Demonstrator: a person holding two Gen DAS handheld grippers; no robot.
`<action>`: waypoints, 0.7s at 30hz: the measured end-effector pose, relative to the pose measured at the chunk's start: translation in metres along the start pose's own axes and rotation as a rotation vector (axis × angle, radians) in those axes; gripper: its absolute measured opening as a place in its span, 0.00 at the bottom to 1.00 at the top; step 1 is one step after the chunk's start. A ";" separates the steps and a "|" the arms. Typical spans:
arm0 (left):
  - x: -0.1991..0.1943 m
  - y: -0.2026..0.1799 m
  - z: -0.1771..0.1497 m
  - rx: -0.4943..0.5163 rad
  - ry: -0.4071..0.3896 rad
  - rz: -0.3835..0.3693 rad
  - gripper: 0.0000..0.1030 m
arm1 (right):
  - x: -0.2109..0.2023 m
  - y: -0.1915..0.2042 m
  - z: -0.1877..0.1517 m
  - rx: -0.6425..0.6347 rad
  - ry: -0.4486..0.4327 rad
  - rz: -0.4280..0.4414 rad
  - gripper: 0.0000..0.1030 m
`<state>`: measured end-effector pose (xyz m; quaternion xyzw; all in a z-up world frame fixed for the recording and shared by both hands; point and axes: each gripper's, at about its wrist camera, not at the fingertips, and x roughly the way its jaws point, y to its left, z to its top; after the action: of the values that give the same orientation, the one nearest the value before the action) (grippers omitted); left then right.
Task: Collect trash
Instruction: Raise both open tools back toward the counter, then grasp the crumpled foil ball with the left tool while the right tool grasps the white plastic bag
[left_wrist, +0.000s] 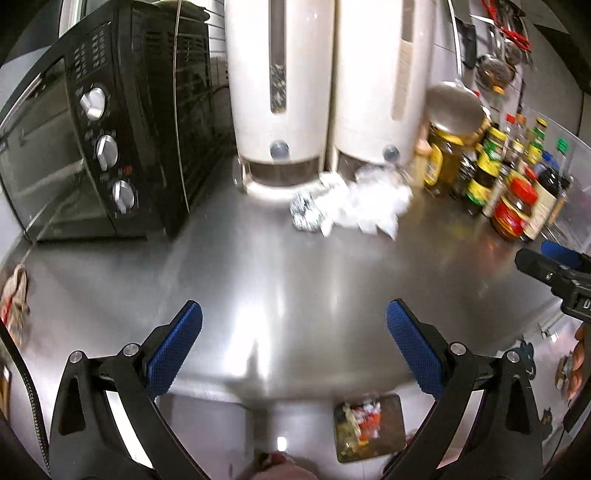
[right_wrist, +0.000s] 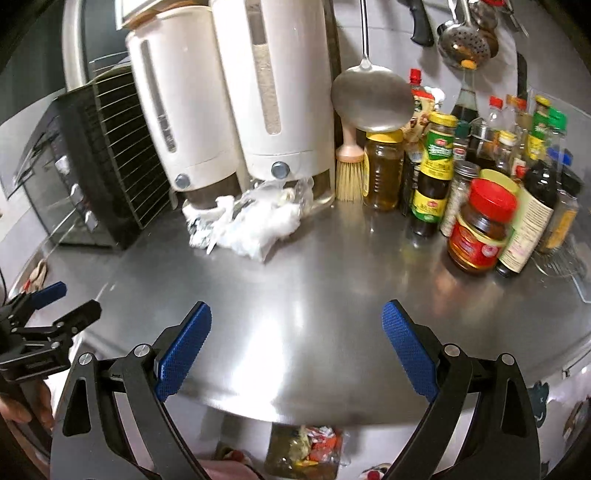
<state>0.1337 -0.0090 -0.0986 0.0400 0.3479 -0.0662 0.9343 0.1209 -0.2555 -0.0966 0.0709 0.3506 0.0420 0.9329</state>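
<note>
A pile of crumpled white tissue and clear plastic (left_wrist: 373, 206) with a ball of foil (left_wrist: 306, 212) lies on the steel counter (left_wrist: 280, 280) at the foot of two white dispensers. It also shows in the right wrist view (right_wrist: 255, 225), with the foil (right_wrist: 197, 227) at its left. My left gripper (left_wrist: 294, 347) is open and empty, well short of the pile. My right gripper (right_wrist: 296, 349) is open and empty, also short of it. A bin of mixed trash (left_wrist: 369, 424) sits below the counter edge, also in the right wrist view (right_wrist: 306, 450).
A black toaster oven (left_wrist: 99, 140) stands at the left. Two white dispensers (right_wrist: 236, 99) stand at the back. Several sauce bottles and jars (right_wrist: 484, 192), a brush (right_wrist: 349, 166) and hanging utensils fill the right. A crumpled wrapper (left_wrist: 14, 299) lies at the far left.
</note>
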 end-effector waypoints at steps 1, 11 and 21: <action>0.006 0.002 0.008 -0.002 -0.004 0.001 0.92 | 0.005 0.000 0.004 0.007 0.003 0.002 0.92; 0.096 0.025 0.063 -0.045 0.031 -0.009 0.74 | 0.091 0.003 0.050 0.095 0.052 0.049 0.92; 0.167 0.020 0.086 -0.053 0.100 -0.059 0.61 | 0.152 0.004 0.060 0.155 0.104 0.123 0.70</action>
<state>0.3174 -0.0154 -0.1422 0.0081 0.3968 -0.0824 0.9142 0.2744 -0.2388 -0.1495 0.1619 0.3959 0.0756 0.9007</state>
